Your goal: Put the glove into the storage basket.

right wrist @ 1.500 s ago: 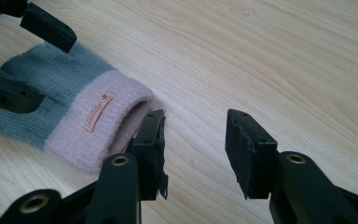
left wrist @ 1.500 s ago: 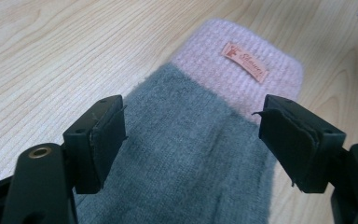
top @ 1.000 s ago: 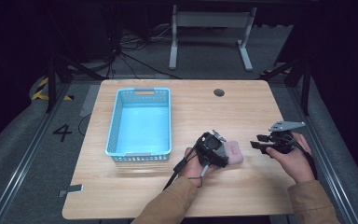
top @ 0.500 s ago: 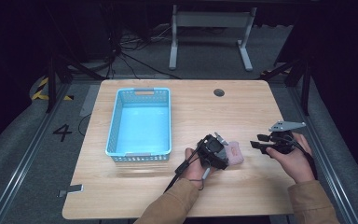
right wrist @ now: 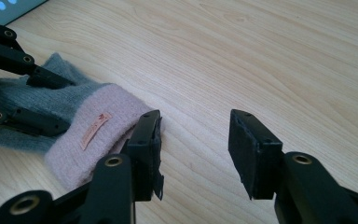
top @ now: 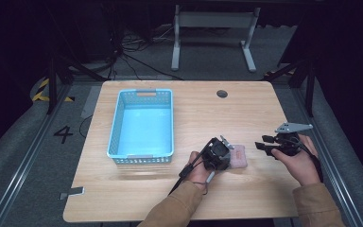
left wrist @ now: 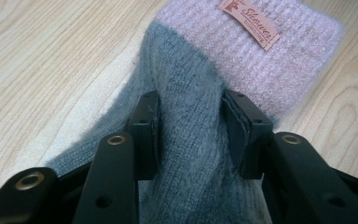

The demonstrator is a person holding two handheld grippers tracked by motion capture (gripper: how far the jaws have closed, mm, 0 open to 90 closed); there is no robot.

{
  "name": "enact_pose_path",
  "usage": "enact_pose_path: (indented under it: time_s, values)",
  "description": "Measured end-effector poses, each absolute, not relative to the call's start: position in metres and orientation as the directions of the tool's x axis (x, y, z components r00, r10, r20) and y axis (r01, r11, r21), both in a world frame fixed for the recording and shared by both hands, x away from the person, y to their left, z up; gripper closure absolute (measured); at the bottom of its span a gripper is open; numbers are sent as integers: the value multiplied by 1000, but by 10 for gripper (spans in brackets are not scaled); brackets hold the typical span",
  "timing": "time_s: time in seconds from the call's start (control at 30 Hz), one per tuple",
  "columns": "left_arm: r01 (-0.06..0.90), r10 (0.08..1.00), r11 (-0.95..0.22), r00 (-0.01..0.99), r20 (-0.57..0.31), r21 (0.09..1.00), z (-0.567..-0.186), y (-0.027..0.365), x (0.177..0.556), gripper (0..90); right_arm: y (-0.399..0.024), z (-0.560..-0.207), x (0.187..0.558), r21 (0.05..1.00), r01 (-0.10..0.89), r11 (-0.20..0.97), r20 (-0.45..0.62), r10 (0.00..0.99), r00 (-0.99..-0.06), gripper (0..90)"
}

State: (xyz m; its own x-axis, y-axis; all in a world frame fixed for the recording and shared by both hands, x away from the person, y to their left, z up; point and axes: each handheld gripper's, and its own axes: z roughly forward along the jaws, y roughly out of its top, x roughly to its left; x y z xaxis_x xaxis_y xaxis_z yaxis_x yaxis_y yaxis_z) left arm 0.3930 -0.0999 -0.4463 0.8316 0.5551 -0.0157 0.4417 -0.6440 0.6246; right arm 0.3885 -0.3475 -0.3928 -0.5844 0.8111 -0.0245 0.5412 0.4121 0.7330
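A knitted sock (top: 239, 159), grey with a pink cuff (left wrist: 270, 60) and a small brown label, lies on the wooden table right of the basket. My left gripper (top: 221, 154) points down on its grey part (left wrist: 186, 88). Its jaws have just been closing, and the pads pinch a ridge of grey knit between them. My right gripper (top: 262, 144) hovers low over the table just right of the cuff. Its jaws are open with bare wood between them (right wrist: 196, 144). In the right gripper view the sock (right wrist: 98, 126) sits at the left, with the left gripper (right wrist: 28, 93) on it.
A light blue plastic basket (top: 116, 118) stands left of centre on the table (top: 208, 109), with nothing in it. A round dark cable hole (top: 222, 93) sits near the far edge. The right hand is close to the table's right edge.
The left gripper's jaws have closed onto the grey knit of the sock. The right hand and gripper have stayed where they were.
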Motion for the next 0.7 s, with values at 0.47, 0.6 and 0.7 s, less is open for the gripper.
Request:
enact_pose_path:
  time_s: [0.47, 0.6, 0.7]
  values:
    - [454, 549, -620, 834, -60, 640, -439, -95, 396, 694, -351, -392, 389, 743, 539, 397, -17, 816, -578, 548]
    - [454, 553, -613, 831, -59, 647, -432, -90, 395, 700, -352, -391, 389, 745, 541, 391, -13, 819, -574, 548]
    - [450, 553, -613, 831, -55, 649, -426, -85, 394, 701, -353, -391, 390, 747, 539, 389, -12, 819, -574, 548]
